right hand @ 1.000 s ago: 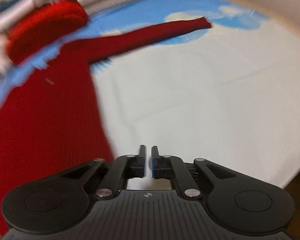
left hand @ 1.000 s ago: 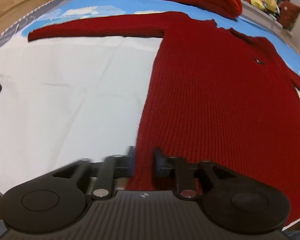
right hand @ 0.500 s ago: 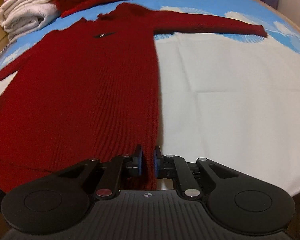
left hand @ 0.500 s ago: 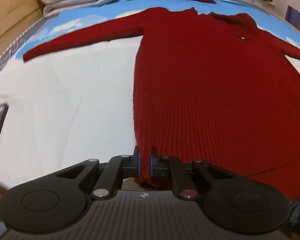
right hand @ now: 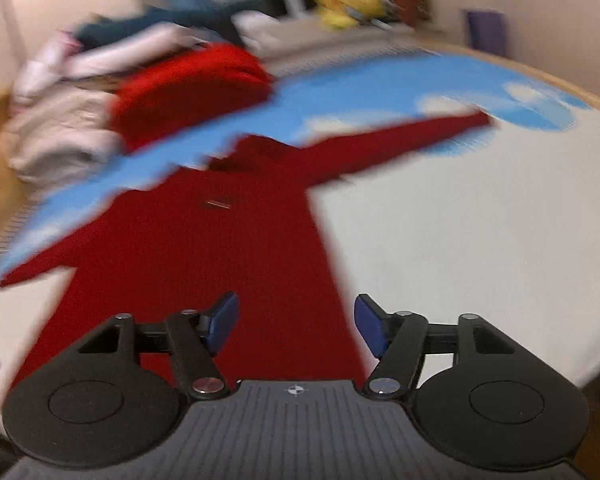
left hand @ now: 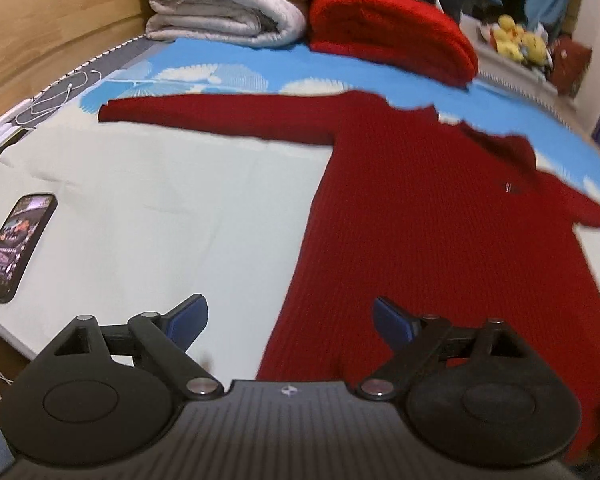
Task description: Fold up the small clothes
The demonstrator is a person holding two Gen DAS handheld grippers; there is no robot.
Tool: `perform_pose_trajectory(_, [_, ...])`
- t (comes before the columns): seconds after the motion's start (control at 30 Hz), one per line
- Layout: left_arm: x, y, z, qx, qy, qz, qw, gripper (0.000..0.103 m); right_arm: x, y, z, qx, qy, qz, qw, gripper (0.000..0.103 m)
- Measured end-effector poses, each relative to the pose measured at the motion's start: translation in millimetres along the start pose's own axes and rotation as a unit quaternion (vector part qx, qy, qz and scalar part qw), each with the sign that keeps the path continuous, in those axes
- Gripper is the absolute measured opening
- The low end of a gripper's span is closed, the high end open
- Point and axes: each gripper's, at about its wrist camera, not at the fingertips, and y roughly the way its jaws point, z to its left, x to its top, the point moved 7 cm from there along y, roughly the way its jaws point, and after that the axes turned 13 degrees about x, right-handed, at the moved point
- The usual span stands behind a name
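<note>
A dark red knitted sweater point(left hand: 440, 232) lies flat and face up on a pale sheet point(left hand: 160, 220), both sleeves stretched out sideways, the collar pointing toward the far end where the cloth turns to a blue cloud-printed cover point(left hand: 240, 68); a small dark label sits on its chest. The left gripper point(left hand: 290, 320) hangs above the sweater's hem at its left edge, its blue-padded jaws spread wide after having just been opening; nothing is pinched between them, the sweater's side edge showing in the gap below. The right gripper point(right hand: 296, 326) hangs above the hem on the sweater's other side, its jaws apart at a middling width, also having just been opening; the red knit shows between them but the pads press on nothing; this view is smeared by motion.

Beyond the sweater's collar a folded bright red knit point(left hand: 392, 32) rests on the blue cover; just beside it, on the side of the sweater's left sleeve, stands a stack of folded cream blankets point(left hand: 228, 4). Well away from the sweater past the left sleeve's side, near the sheet's edge, a phone point(left hand: 18, 248) lies screen up and lit, with a white cable at its lower end; yellow soft toys point(left hand: 516, 38) sit on a ledge beyond the folded red knit.
</note>
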Motion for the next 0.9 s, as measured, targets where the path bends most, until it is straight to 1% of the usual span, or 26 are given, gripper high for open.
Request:
perform_pose_trajectory(0.07, [14,-1,-5,0.002,-0.012,0.0,0.9999,0.095,6,15,37,0.032,-0.031,-0.002,0.999,0.071])
perform_pose_trajectory(0.1, [22,0,-8,0.009,-0.018,0.0,0.9998,0.101,8,17,49,0.04,-0.041,0.0,0.998,0.074])
perform_pose_trajectory(0.13, [32,3,-13,0.019,-0.02,-0.003,0.9996,0.102,14,24,63,0.05,-0.052,0.0,0.997,0.075])
perform_pose_trajectory(0.23, [58,18,-21,0.048,-0.022,-0.017,0.9985,0.103,38,41,90,0.068,-0.069,-0.007,0.995,0.08])
perform_pose_trajectory(0.33, [79,43,-21,0.062,-0.038,-0.002,0.9973,0.102,55,68,112,0.067,-0.067,-0.013,0.995,0.082])
perform_pose_trajectory(0.4, [88,58,-18,0.064,-0.052,0.006,0.9966,0.103,62,93,112,0.065,-0.06,-0.009,0.996,0.082])
perform_pose_trajectory(0.47, [93,70,-19,0.063,-0.053,0.005,0.9966,0.103,53,110,107,0.057,-0.051,-0.003,0.997,0.083])
perform_pose_trajectory(0.5, [96,77,-20,0.065,-0.05,0.001,0.9967,0.103,39,112,102,0.051,-0.053,0.004,0.997,0.083])
perform_pose_trajectory(0.53, [98,83,-21,0.066,-0.046,0.0,0.9968,0.103,31,121,98,0.041,-0.058,0.018,0.997,0.083])
perform_pose_trajectory(0.6, [101,98,-22,0.064,-0.041,0.007,0.9971,0.102,18,139,92,0.018,-0.079,0.061,0.995,0.083])
perform_pose_trajectory(0.63, [102,106,-22,0.06,-0.041,0.015,0.9973,0.102,16,142,91,0.014,-0.086,0.068,0.994,0.084])
perform_pose_trajectory(0.7, [108,117,-25,0.047,-0.044,0.029,0.9975,0.102,18,149,90,0.005,-0.093,0.064,0.994,0.085])
perform_pose_trajectory(0.8, [118,125,-26,0.036,-0.053,0.034,0.9973,0.103,20,158,90,-0.001,-0.088,0.066,0.994,0.085])
perform_pose_trajectory(0.9, [130,140,-24,0.036,-0.067,0.046,0.996,0.103,21,169,88,-0.009,-0.074,0.068,0.995,0.085])
